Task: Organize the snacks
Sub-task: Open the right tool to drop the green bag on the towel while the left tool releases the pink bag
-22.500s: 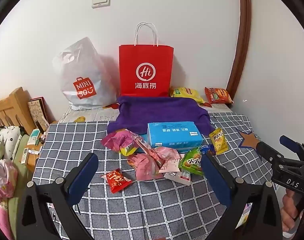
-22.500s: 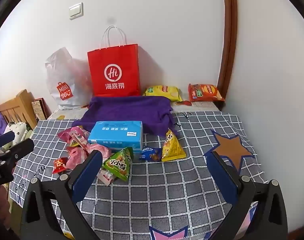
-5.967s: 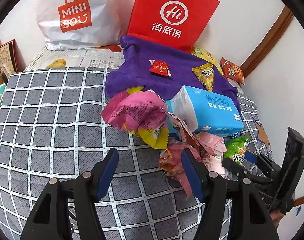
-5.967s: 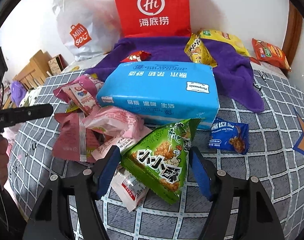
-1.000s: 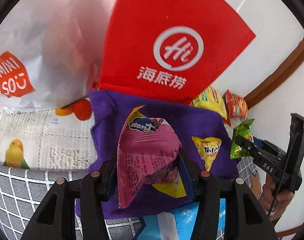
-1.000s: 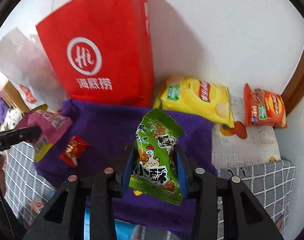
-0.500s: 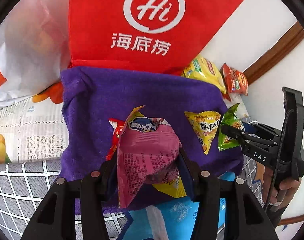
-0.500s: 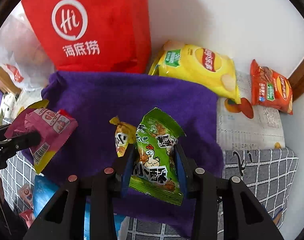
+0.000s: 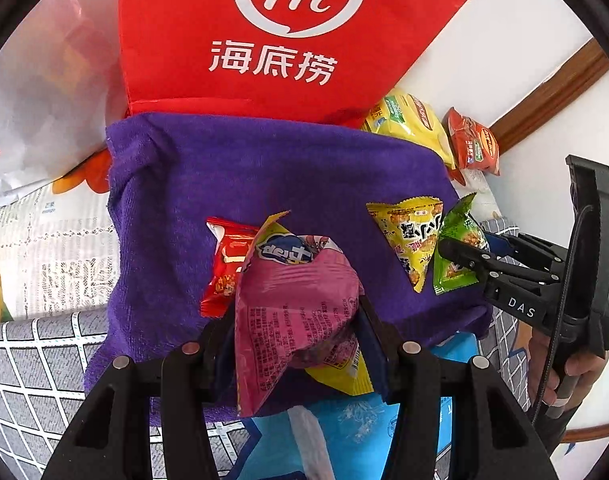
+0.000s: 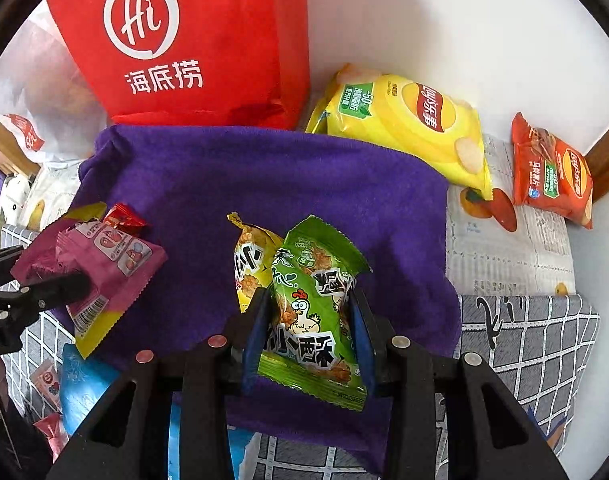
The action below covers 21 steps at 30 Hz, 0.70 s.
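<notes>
Currently placing | left gripper clamped on pink packet, right gripper clamped on green packet, both above purple towel | next: lower beside 2 packets there, open jaws.

A small red foil packet and a yellow triangular snack bag lie on the purple towel, which lies before the red paper bag.

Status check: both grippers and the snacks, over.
Left gripper shut on pink pack. Right gripper shut on green pack. Both over purple towel; red and yellow packs already there.
</notes>
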Motion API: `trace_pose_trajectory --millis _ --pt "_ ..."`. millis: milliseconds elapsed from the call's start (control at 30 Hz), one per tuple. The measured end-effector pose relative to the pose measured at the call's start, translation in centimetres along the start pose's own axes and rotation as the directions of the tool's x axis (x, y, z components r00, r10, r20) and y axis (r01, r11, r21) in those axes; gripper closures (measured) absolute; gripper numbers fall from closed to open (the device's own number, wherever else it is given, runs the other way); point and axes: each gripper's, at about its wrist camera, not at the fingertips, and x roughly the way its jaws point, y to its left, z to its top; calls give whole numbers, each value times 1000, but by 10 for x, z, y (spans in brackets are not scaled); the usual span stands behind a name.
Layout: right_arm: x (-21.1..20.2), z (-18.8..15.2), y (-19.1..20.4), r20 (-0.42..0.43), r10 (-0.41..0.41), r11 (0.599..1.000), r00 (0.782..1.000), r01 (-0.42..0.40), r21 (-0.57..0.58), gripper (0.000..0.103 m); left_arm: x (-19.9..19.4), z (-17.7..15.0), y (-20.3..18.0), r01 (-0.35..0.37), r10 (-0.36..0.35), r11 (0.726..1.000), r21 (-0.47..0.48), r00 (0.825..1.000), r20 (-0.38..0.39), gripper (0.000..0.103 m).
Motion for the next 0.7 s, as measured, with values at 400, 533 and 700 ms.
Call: trace_pose_trajectory --millis 400,533,700 --pt "-24 1 3 57 28 1000 998 -27 -11 38 -9 2 1 33 -33 999 10 999 22 38" --pt "-36 1 4 95 29 1000 995 -29 -5 37 -21 2 -3 15 -16 1000 22 998 59 29" --pt "-51 1 8 152 66 998 986 -67 1 37 -35 1 0 41 -42 999 14 996 79 29"
